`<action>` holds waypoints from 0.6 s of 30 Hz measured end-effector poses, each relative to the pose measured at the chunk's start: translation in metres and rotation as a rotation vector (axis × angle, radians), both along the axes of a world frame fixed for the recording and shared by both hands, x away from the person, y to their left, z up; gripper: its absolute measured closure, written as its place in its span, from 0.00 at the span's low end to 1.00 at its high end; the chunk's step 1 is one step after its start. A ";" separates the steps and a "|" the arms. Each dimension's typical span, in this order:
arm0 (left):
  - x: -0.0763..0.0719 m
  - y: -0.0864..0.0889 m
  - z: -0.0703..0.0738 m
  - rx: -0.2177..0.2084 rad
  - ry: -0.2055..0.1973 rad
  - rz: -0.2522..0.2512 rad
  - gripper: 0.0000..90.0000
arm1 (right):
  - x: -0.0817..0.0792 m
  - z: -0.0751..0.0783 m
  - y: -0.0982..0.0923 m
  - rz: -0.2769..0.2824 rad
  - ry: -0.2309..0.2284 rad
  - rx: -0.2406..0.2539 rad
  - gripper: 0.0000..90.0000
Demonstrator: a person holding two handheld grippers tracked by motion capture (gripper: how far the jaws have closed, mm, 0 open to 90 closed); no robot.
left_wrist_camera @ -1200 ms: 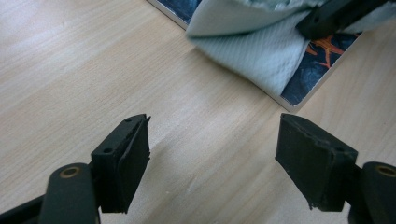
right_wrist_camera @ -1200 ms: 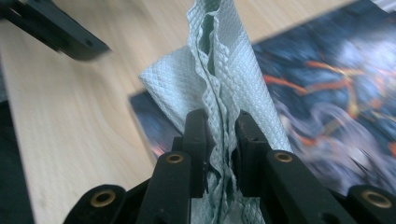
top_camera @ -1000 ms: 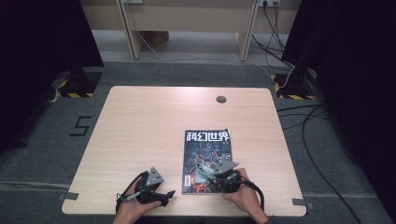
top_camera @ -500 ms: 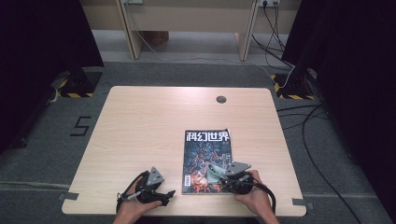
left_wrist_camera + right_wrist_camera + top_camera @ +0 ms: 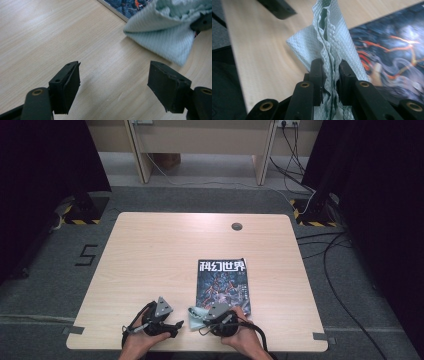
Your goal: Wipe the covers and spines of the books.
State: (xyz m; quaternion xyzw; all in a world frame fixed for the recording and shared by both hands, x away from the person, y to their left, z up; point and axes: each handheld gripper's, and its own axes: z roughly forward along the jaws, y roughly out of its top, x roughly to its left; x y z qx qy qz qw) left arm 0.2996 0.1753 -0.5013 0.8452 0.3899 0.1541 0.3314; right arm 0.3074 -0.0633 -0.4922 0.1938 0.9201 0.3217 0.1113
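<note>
Jaws of the right gripper (image 5: 329,75) are clamping a pale green cloth (image 5: 329,42), which is standing bunched and folded between the two black pads and rising out beyond them. In the high view the right gripper (image 5: 202,316) is lying at the near edge of the table (image 5: 150,250), held by the person's right hand (image 5: 242,337), with the cloth (image 5: 196,316) hanging over the lower left corner of a magazine (image 5: 223,282). Part of the cloth is resting on the bare wood just beside that corner, and part is covering the dark cover.

Jaws of the left gripper (image 5: 115,82) are standing wide apart with nothing between them, only table wood showing in the gap. The cloth (image 5: 165,37) is lying ahead of them, near but not touching. In the high view the left gripper (image 5: 175,325) is sitting just left of the cloth, held by the person's left hand (image 5: 142,342).

The magazine is lying flat, right of centre on the table, its white title characters facing up and its spine toward the left gripper. A round grommet (image 5: 236,226) is sitting near the far edge of the table, well apart from the magazine.
</note>
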 end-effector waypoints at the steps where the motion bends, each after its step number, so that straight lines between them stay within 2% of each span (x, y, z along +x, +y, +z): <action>1: 0.000 0.000 0.000 -0.001 0.002 0.000 0.28 | -0.001 0.000 0.001 0.007 -0.001 0.000 0.86; 7: 0.000 0.000 0.000 -0.001 0.006 -0.003 0.28 | -0.003 -0.001 0.001 0.017 0.004 0.009 0.87; 8: 0.000 0.000 0.000 -0.004 0.003 -0.004 0.28 | -0.003 0.000 -0.004 0.006 0.020 0.010 0.87; 12: -0.001 -0.001 0.000 -0.002 0.005 -0.010 0.28 | 0.000 0.001 -0.016 -0.006 0.034 0.011 0.87; 13: -0.001 -0.001 0.000 -0.006 0.003 -0.009 0.28 | 0.001 0.002 -0.022 -0.016 0.033 0.008 0.87; 14: -0.001 -0.001 0.000 -0.005 0.003 -0.010 0.28 | 0.002 0.003 -0.041 -0.059 0.039 0.004 0.87; 18: -0.001 -0.001 0.000 -0.004 0.005 -0.010 0.28 | 0.006 0.004 -0.078 -0.152 0.052 0.002 0.87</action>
